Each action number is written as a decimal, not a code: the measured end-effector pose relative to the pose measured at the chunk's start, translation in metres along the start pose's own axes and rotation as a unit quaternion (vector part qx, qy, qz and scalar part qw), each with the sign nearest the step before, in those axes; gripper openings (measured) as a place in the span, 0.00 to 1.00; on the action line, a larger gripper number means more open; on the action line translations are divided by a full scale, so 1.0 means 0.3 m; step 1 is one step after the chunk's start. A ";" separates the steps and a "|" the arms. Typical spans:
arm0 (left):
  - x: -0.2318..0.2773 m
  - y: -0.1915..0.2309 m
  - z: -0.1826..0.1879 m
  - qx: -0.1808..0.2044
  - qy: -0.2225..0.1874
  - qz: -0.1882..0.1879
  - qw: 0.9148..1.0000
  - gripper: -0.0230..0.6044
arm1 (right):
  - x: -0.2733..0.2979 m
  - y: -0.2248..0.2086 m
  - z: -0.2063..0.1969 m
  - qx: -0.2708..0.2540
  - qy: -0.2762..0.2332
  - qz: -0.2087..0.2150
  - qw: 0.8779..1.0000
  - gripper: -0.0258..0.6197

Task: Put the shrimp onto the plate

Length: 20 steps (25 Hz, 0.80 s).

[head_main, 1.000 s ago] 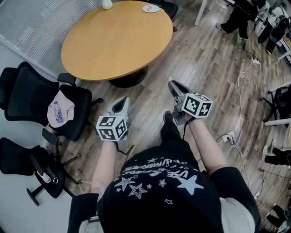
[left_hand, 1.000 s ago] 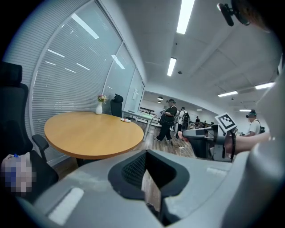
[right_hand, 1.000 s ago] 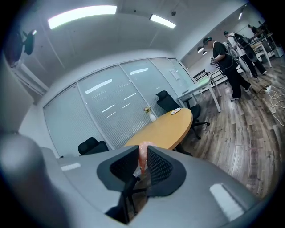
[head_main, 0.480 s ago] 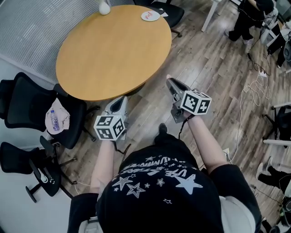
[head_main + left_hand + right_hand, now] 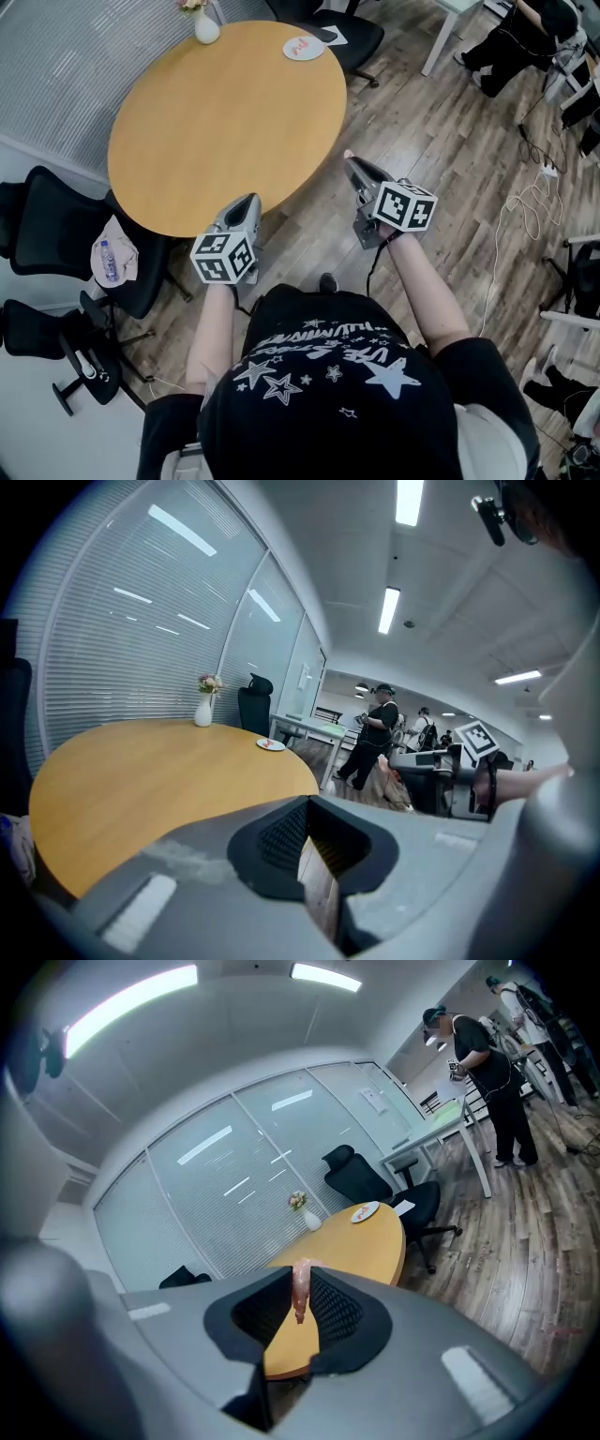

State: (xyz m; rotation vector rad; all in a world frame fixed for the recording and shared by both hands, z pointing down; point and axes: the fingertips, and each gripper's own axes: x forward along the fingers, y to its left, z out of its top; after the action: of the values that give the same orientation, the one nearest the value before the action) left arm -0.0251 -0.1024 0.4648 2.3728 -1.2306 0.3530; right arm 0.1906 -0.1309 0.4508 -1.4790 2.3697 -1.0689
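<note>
Shrimp (image 5: 300,1293) hangs thinly pinched in my right hand-held gripper (image 5: 352,164), well apart from the plate (image 5: 304,47) at the counter's (image 5: 225,122) far edge, so a shake could drop it on the floor (image 5: 450,169); my left hand-held gripper (image 5: 246,202) is pressed together, empty.

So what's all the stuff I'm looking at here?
Round wooden table: one, tan, in front of the person.
Small white plate: one, on the table's far edge.
White vase with flowers: one, on the far edge, left of the plate.
Black office chairs: at least three, around the table.
Plastic water bottle: one, clear, on the left chair.
Bystander in dark clothes: one, standing by a far desk.
Pink shrimp: one, clamped in the right gripper.
Left gripper: grey, jaws together, empty.
Right gripper: grey, holding the shrimp.
</note>
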 end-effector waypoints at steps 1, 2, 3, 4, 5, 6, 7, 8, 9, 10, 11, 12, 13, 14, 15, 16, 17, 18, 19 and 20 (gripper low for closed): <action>0.017 0.005 0.011 0.000 0.000 0.001 1.000 0.04 | 0.014 -0.012 0.014 0.002 0.000 0.001 1.000 0.13; 0.034 0.012 0.023 -0.001 -0.001 0.001 1.000 0.04 | 0.029 -0.023 0.027 0.002 0.000 0.001 1.000 0.13; 0.050 0.019 0.037 -0.002 -0.003 0.002 1.000 0.04 | 0.043 -0.034 0.039 0.001 0.002 0.001 1.000 0.13; 0.066 0.027 0.052 -0.004 -0.006 0.003 1.000 0.04 | 0.058 -0.046 0.049 -0.001 0.004 0.000 1.000 0.13; 0.081 0.036 0.068 -0.005 -0.010 0.004 1.000 0.04 | 0.074 -0.056 0.058 -0.002 0.005 0.000 1.000 0.13; 0.097 0.046 0.086 -0.005 -0.013 0.005 1.000 0.04 | 0.091 -0.066 0.069 -0.003 0.006 -0.001 1.000 0.13; 0.115 0.056 0.106 -0.004 -0.016 0.005 1.000 0.04 | 0.108 -0.076 0.081 -0.002 0.006 -0.002 1.000 0.13; 0.136 0.066 0.126 -0.003 -0.018 0.004 1.000 0.04 | 0.125 -0.087 0.095 -0.002 0.005 -0.003 1.000 0.13; 0.157 0.076 0.146 -0.001 -0.020 0.004 1.000 0.04 | 0.143 -0.098 0.111 -0.002 0.005 -0.005 1.000 0.13; 0.179 0.087 0.164 -0.001 -0.021 0.003 1.000 0.04 | 0.162 -0.109 0.126 -0.003 0.004 -0.007 1.000 0.13; 0.202 0.098 0.179 -0.002 -0.022 0.001 1.000 0.04 | 0.181 -0.123 0.141 -0.004 0.004 -0.009 1.000 0.13; 0.226 0.109 0.192 -0.003 -0.023 0.000 1.000 0.04 | 0.199 -0.137 0.157 -0.005 0.003 -0.012 1.000 0.13; 0.252 0.118 0.206 -0.005 -0.024 -0.003 1.000 0.04 | 0.218 -0.151 0.174 -0.006 0.003 -0.013 1.000 0.13; 0.280 0.127 0.223 -0.005 -0.024 -0.005 1.000 0.04 | 0.238 -0.166 0.194 -0.007 0.002 -0.015 1.000 0.13; 0.309 0.136 0.240 -0.005 -0.025 -0.009 1.000 0.04 | 0.259 -0.181 0.214 -0.009 0.002 -0.017 1.000 0.13; 0.340 0.146 0.259 -0.004 -0.025 -0.012 1.000 0.04 | 0.281 -0.197 0.235 -0.010 0.001 -0.020 1.000 0.13; 0.369 0.158 0.277 -0.002 -0.026 -0.016 1.000 0.04 | 0.305 -0.211 0.256 -0.011 0.000 -0.022 1.000 0.13; 0.398 0.172 0.297 -0.001 -0.027 -0.019 0.999 0.04 | 0.331 -0.225 0.277 -0.013 -0.001 -0.024 1.000 0.13; 0.426 0.188 0.318 0.000 -0.028 -0.022 0.999 0.04 | 0.359 -0.238 0.298 -0.015 -0.002 -0.027 1.000 0.13; 0.454 0.206 0.339 -0.001 -0.028 -0.024 0.999 0.04 | 0.387 -0.252 0.317 -0.016 -0.002 -0.030 0.999 0.13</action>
State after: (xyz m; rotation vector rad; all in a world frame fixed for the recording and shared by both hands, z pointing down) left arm 0.0043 -0.2802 0.4493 2.4218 -1.1960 0.2722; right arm 0.2319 -0.2938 0.4560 -1.5718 2.3649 -1.0446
